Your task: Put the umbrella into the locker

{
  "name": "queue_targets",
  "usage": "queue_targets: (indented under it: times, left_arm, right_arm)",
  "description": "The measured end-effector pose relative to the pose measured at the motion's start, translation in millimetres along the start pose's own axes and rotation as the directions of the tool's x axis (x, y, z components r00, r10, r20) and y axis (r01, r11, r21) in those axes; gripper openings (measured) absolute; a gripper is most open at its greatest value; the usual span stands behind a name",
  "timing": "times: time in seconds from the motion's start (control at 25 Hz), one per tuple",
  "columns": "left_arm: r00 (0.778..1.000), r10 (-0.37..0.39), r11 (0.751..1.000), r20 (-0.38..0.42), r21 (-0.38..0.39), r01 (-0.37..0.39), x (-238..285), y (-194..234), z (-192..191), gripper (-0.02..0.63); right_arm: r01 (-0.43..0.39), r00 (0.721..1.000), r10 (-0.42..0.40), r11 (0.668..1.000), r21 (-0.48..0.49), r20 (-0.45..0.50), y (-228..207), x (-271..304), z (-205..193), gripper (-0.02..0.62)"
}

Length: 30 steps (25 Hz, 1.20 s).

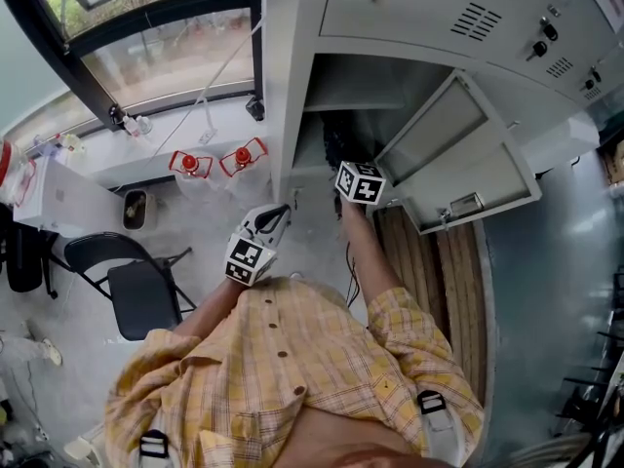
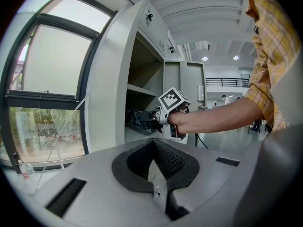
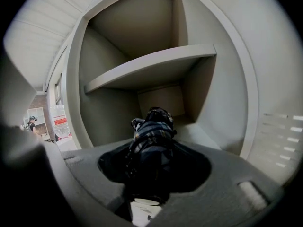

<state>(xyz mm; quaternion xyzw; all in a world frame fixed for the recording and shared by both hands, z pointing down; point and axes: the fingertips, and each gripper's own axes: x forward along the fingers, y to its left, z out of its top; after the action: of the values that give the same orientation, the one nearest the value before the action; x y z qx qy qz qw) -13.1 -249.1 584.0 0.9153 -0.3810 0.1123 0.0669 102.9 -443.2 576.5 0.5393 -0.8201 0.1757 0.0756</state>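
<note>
Far left, a window [image 1: 146, 57] is letting in daylight over a white sill, w/ two red-capped bottles [image 1: 191, 167] standing on it and a black folding chair [image 1: 136, 295] sitting on the floor below.

Next over, the L gripper [image 1: 276, 217] is hovering just outside the locker's [image 1: 288, 86] left side wall, pointing slightly down. Its jaws are pressing together w/ nothing btwn them, and it is touching nothing.

Right of that, the R gripper [image 1: 341, 164] is reaching into the open locker compartment, arm stretching out straight. Its jaws are pinching the umbrella [image 3: 151, 136], a folded plaid one, gripping it near the handle end. The umbrella is sticking forward past the jaws, its far end lying inside the compartment, under the shelf [image 3: 151, 70] and pointing toward the back wall. Whether it is resting on the compartment floor can't be told.

Far right, the locker door [image 1: 458, 154] is standing swung wide open, clear of both grippers.
</note>
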Motion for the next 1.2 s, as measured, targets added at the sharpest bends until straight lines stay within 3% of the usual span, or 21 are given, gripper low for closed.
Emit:
queue_targets:
  times: [0.52, 0.92, 1.08, 1.2]
  left_arm:
    - [0.999, 0.031, 0.999, -0.027, -0.021, -0.031, -3, 9, -8, 0.003]
    - [0.999, 0.0, 0.999, -0.038, -0.04, -0.002, 1, 7, -12, 0.003]
    - [0.999, -0.021, 0.999, -0.044, -0.039, 0.019, 2, 2, -14, 0.003]
    - [0.998, -0.042, 0.998, -0.042, -0.052, 0.039, 1, 0, -15, 0.003]
  right_arm:
    - [-0.007, 0.998, 0.004, 0.999, -0.037, -0.058, -11, 38, -6, 0.187]
    - [0.01, 0.986, -0.017, 0.999, -0.038, -0.168, -12, 55, -20, 0.198]
    - [-0.009, 0.968, -0.003, 0.999, -0.045, -0.251, -7, 60, -27, 0.255]
    - [-0.041, 0.972, 0.025, 0.997, -0.063, -0.235, -1, 57, -27, 0.318]
